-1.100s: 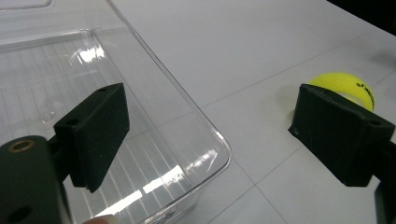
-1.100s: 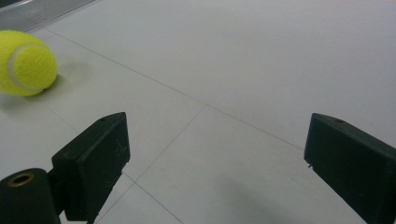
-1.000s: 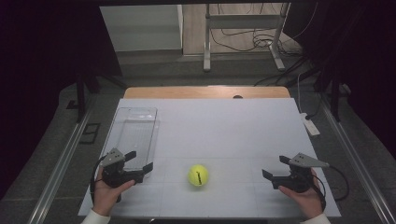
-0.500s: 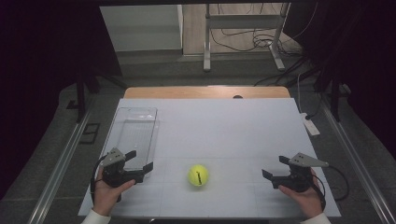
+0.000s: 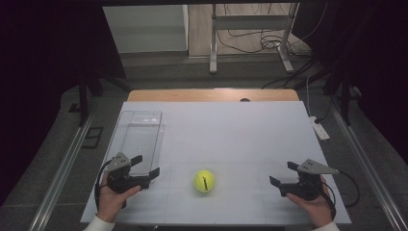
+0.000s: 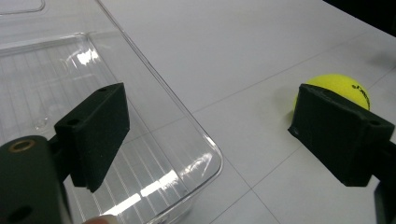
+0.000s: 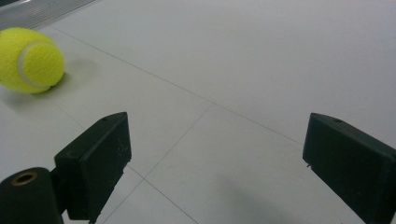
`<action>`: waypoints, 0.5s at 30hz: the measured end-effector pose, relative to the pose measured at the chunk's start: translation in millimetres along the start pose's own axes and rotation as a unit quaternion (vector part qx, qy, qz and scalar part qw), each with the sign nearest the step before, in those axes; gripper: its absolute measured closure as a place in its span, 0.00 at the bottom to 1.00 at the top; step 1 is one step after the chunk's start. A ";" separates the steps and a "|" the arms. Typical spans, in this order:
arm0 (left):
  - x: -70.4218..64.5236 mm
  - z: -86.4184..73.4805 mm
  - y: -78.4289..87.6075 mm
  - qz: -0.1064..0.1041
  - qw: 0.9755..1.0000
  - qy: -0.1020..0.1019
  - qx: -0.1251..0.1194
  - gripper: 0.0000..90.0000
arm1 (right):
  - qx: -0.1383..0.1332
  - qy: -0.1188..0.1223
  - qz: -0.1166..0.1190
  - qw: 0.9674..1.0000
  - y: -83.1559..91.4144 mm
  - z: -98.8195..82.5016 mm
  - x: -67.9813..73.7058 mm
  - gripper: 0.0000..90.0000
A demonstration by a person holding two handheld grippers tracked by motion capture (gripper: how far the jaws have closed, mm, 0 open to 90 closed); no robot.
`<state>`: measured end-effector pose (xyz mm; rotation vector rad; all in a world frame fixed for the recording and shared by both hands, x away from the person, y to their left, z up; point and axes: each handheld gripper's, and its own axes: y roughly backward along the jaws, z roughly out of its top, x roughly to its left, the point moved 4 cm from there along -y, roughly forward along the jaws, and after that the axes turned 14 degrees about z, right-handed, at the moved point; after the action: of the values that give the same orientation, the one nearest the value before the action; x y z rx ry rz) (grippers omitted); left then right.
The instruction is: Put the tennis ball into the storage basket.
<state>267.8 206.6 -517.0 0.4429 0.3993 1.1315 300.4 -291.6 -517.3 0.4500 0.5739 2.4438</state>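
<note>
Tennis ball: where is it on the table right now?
In the high view the tennis ball lies free on the white table near its front edge, between the left gripper and right gripper, right of the clear tray.

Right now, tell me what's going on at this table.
A person sits at a white table with a two-jaw gripper in each hand. The left gripper is at the near end of a clear plastic tray, jaws open and empty. The right gripper is at the table's other side, also open and empty. A yellow tennis ball lies on the table between them, touched by neither.
</note>
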 end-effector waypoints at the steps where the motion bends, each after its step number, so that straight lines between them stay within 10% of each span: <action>1: 0.0 0.0 -0.1 -0.001 1.000 0.000 0.000 0.14 | 0.000 -0.001 -0.002 1.000 0.4 0.2 -0.6 0.09; 15: -6.5 3.6 3.4 -0.009 1.000 -0.006 0.002 0.14 | 0.002 -0.002 0.000 1.000 -0.9 -0.3 -3.1 0.10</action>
<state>264.6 201.3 -511.7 0.4496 0.3943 1.1105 303.1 -293.0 -518.6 0.4555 0.5764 2.4429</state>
